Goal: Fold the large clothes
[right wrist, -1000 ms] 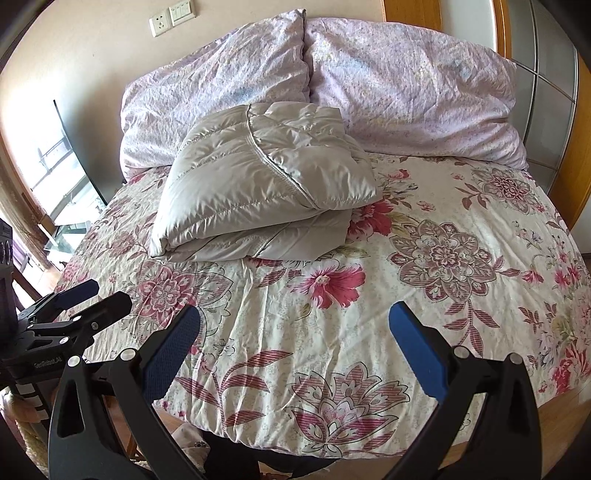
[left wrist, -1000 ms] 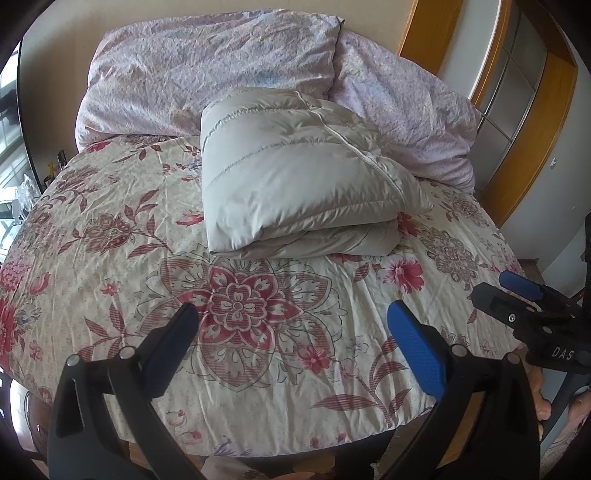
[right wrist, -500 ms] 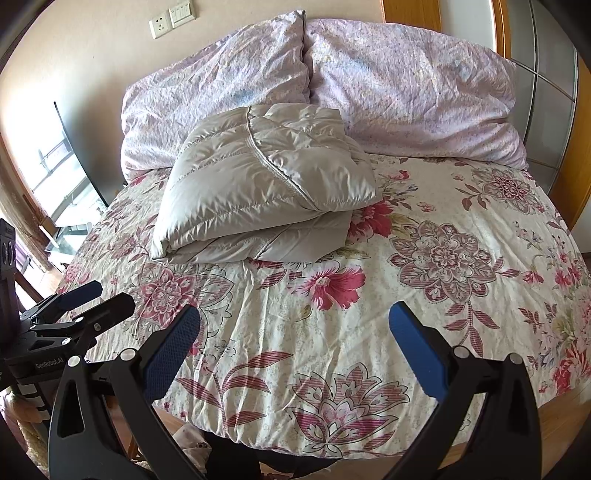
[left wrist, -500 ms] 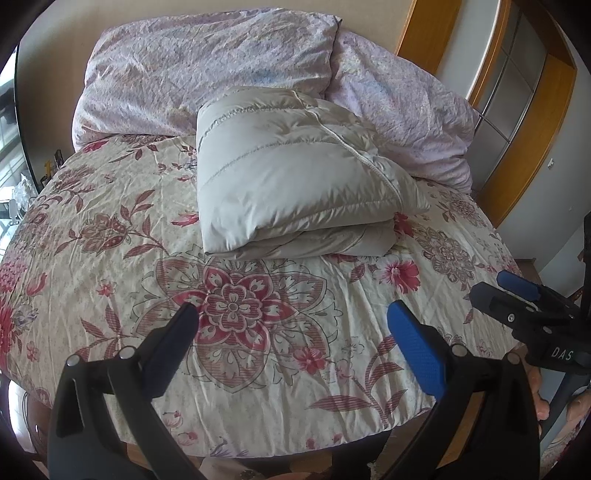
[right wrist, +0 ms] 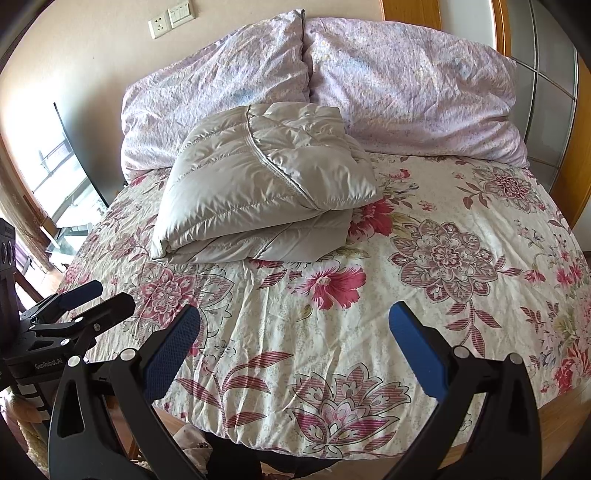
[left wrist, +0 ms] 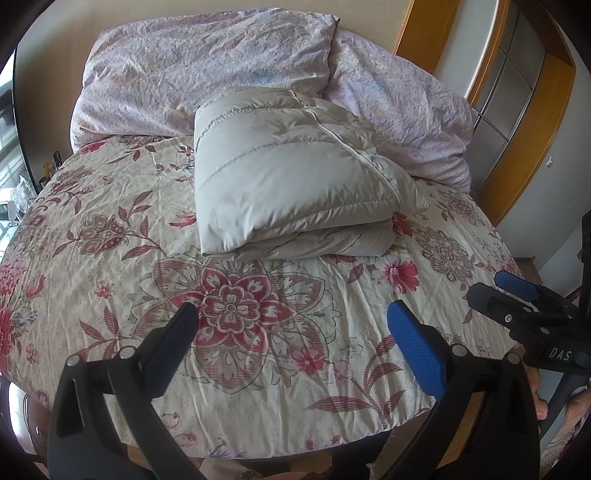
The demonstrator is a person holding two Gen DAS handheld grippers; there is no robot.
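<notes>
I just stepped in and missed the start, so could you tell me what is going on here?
A person holds a two-finger tool in each hand at the foot of a bed with a floral quilt. A grey puffer jacket lies folded in a bundle on the quilt, in front of two lilac pillows. The left tool and the right tool are both open, holding nothing, apart from the jacket.

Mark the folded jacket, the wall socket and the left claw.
folded jacket [left wrist: 288, 173]: left wrist view, top quilted panel.
wall socket [right wrist: 159, 24]: right wrist view, plate centre.
left claw [left wrist: 291, 339]: left wrist view, midway between fingertips.
</notes>
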